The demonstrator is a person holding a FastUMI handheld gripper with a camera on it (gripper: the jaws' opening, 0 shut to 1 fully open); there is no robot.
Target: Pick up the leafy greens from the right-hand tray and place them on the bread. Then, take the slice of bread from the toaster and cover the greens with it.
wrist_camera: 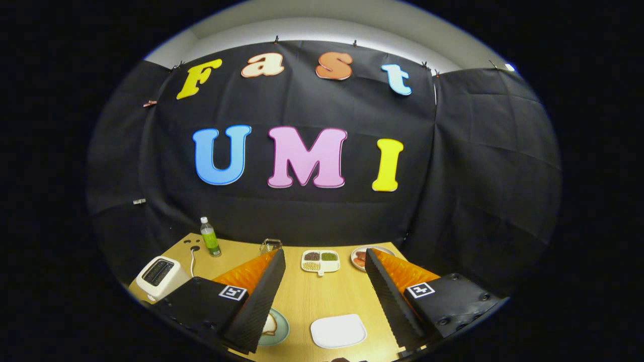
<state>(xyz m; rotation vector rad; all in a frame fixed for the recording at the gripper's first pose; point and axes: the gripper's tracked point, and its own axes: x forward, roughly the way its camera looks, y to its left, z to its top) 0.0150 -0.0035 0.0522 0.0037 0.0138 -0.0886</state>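
Leafy greens not identifiable: round tray (363, 257) at 1 o'clock beyond tongs (324, 259), contents reddish, half hidden behind right finger. Bread slice (269, 325) on greenish plate (280, 329), tucked beside left finger, 7 o'clock from tongs' gap. White toaster (160, 275) at 9 o'clock, outside left finger; slot dark, bread inside not discernible. Tongs spread wide, holding nothing, above wooden desk (322, 296). White plate (338, 331) at 6 o'clock between fingers. Divided dish (320, 261) at 12 o'clock. Green bottle (210, 237) at 10 o'clock.
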